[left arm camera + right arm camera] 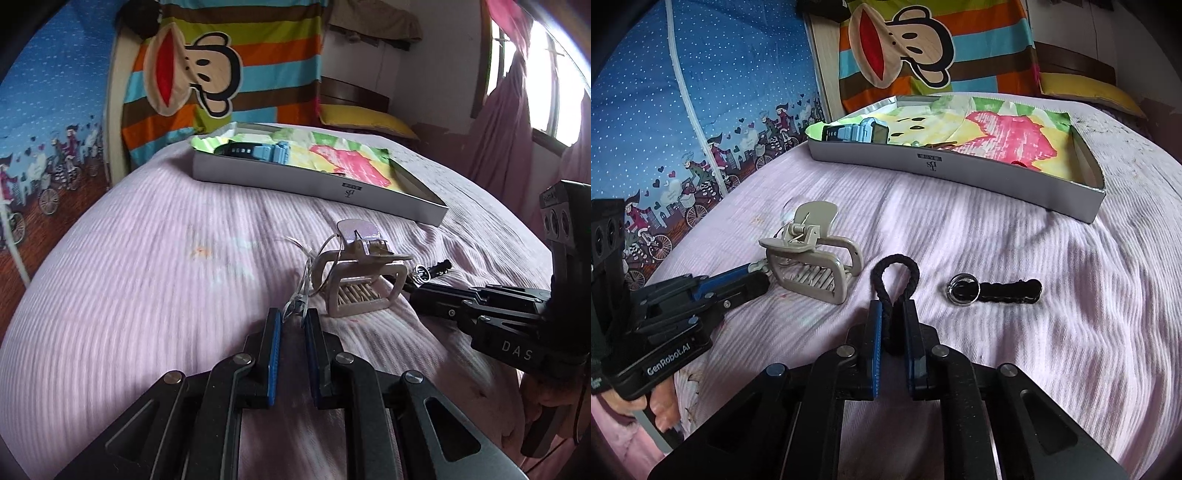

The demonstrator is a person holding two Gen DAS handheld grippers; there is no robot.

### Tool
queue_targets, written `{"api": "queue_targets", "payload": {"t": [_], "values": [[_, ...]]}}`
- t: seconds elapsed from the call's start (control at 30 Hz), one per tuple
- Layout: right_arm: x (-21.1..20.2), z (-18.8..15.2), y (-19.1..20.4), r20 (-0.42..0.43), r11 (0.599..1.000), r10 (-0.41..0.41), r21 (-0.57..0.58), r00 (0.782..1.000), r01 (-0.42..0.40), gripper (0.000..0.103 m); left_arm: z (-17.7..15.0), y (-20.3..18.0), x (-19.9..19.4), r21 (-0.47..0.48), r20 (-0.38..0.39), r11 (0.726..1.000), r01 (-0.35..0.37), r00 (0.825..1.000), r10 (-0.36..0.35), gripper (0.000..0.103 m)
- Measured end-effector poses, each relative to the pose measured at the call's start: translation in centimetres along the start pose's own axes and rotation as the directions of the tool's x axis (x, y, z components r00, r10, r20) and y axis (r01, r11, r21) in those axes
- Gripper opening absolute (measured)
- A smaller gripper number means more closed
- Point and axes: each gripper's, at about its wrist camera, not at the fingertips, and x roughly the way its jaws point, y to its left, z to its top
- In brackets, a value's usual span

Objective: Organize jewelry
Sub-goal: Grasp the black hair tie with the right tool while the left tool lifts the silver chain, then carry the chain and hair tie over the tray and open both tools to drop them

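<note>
Jewelry lies scattered on the pink ribbed bedspread (pixel 1015 240). The right gripper (pixel 892 321) is clamped on a black braided cord loop (pixel 897 275), and the left gripper (pixel 293 317) pinches a thin clear-and-silver piece (pixel 297 304) beside the beige claw hair clip (pixel 812 258), likely bound for the far shallow grey box (pixel 960 173).
</note>
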Motion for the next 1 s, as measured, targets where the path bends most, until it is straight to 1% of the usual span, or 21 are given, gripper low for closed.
{"api": "queue_targets", "payload": {"t": [0.1,0.13,0.2,0.27,0.37,0.53,0.67,0.83,0.9,1.0], "values": [[-0.2,0.0,0.2,0.01,1.0,-0.005,-0.015,1.0,0.005,0.009,-0.4,-0.3,-0.3,-0.02,-0.003,0.999,-0.035,0.999,0.035,0.012],[-0.2,0.0,0.2,0.012,1.0,-0.006,-0.02,1.0,0.006,0.009,-0.5,-0.4,-0.4,-0.023,-0.008,0.999,-0.037,0.999,0.037,0.012],[-0.3,0.1,0.3,0.016,1.0,-0.003,-0.023,1.0,0.003,0.009,-0.6,-0.5,-0.7,-0.024,-0.015,0.999,-0.03,0.999,0.029,0.012],[-0.4,0.1,0.3,0.019,1.0,-0.001,-0.023,1.0,0.002,0.009,-0.7,-0.3,-1.0,-0.043,-0.018,0.999,-0.002,1.0,0.001,0.012],[-0.6,0.2,0.3,0.027,1.0,0.005,-0.023,1.0,-0.005,0.009,-0.9,0.0,-1.5,-0.062,-0.018,0.998,0.015,1.0,-0.016,0.012],[-1.4,0.2,0.6,0.043,1.0,0.006,-0.031,0.999,-0.004,0.009,-1.4,-0.3,-2.4,-0.051,-0.008,0.999,-0.006,1.0,0.006,0.012],[-2.4,0.2,0.5,0.074,0.999,-0.014,-0.033,0.997,0.016,0.009,-1.8,-0.7,-3.1,-0.019,0.014,0.998,-0.059,0.998,0.059,0.012],[-3.2,0.7,0.1,0.121,0.999,-0.032,-0.027,0.992,0.036,0.008,-1.9,-0.7,-3.8,-0.028,0.053,0.998,-0.061,0.997,0.062,0.012],[-3.4,0.9,0.1,0.137,0.999,-0.04,-0.029,0.99,0.045,0.008,-1.8,-0.8,-4.2,-0.023,0.078,0.997,-0.075,0.994,0.077,0.012],[-4.0,1.3,-0.1,0.168,0.998,-0.046,-0.023,0.985,0.051,0.008,-1.6,-1.3,-4.6,0.001,0.119,0.993,-0.115,0.986,0.114,0.012]]}}
